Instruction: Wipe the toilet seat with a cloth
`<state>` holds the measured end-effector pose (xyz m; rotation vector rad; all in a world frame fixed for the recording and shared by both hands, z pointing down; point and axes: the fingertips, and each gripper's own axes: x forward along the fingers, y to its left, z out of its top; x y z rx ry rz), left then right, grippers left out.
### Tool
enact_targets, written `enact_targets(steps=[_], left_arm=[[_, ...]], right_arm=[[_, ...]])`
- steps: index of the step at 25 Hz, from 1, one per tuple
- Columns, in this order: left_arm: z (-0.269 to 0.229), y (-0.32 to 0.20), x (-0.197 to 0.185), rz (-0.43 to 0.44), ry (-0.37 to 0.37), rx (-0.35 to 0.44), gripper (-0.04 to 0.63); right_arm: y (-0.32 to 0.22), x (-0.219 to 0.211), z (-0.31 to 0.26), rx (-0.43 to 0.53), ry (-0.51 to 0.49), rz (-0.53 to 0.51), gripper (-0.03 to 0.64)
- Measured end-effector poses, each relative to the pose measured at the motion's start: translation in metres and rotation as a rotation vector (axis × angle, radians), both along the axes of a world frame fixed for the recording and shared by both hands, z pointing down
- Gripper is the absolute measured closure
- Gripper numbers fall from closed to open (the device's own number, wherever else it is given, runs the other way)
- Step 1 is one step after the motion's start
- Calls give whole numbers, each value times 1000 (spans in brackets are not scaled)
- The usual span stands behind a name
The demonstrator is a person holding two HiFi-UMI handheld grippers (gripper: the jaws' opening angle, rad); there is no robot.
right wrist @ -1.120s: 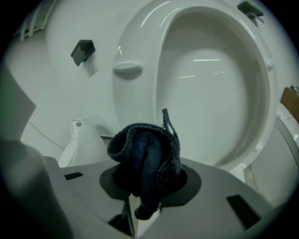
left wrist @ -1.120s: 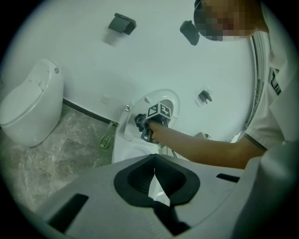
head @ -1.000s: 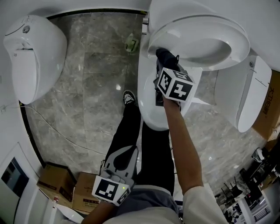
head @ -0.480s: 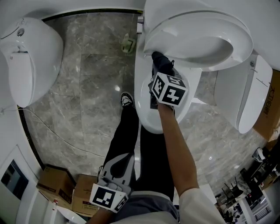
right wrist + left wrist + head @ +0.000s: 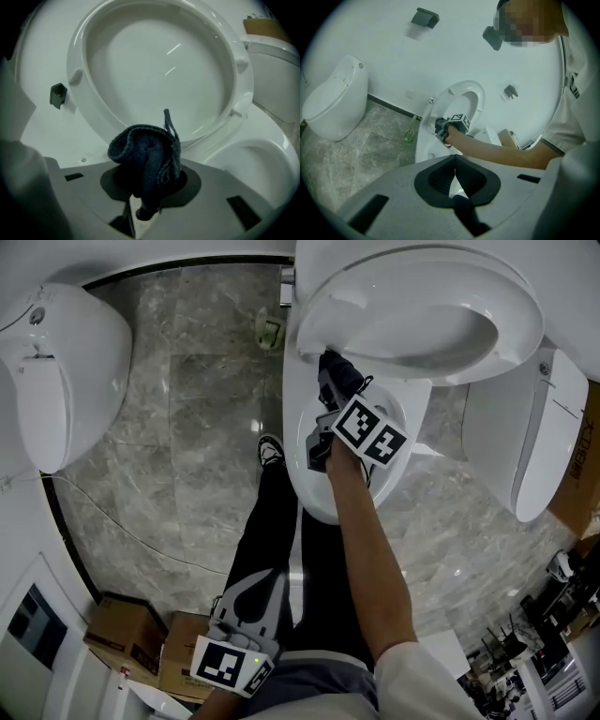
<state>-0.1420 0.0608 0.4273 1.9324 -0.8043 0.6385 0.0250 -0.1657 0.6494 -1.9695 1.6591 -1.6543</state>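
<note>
Nearest the body, the left tongs (image 5: 454, 174) hang low by the person's waist with the jaws closed tip to tip and nothing between them. This tool has no part in the present stroke, and its placement is judged a parked position that keeps it clear of the working arm. The right forearm (image 5: 364, 540) extends forward and down over the open bowl (image 5: 314, 495), nearly straight at the elbow, with the wrist turned so that the marker cube faces upward. This pose appears chosen to carry the tool across the bowl without leaning on the porcelain. The right tongs (image 5: 150, 187) are clamped on a dark blue cloth (image 5: 146, 152), which is bunched into a thick wad that stands proud of the jaws, one loose tail sticking up. The wadding presents a soft face ahead of the hard jaw tips, which suits wiping. The toilet seat (image 5: 86, 101) is raised, its underside and bumpers turned toward the tool. The cloth sits at the seat's lower rim, near the hinge end and directly above the bowl; it looks to be touching the rim, but contact cannot be confirmed. The task is judged to be under way at this lower rim. Farther off, a second toilet (image 5: 66, 371) stands on the marble floor (image 5: 187, 456), well apart from the work.
</note>
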Motion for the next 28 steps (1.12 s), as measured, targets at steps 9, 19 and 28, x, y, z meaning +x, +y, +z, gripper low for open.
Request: enact_targets(steps=[9, 19, 28], left_arm=[[4, 2, 6, 9, -24, 1, 586], [6, 8, 19, 29, -43, 1, 586], [7, 14, 36, 63, -51, -6, 586]], right_arm=[[0, 1, 30, -23, -171, 69, 514], [14, 16, 47, -65, -338, 111, 514], [36, 49, 61, -144, -304, 24, 514]])
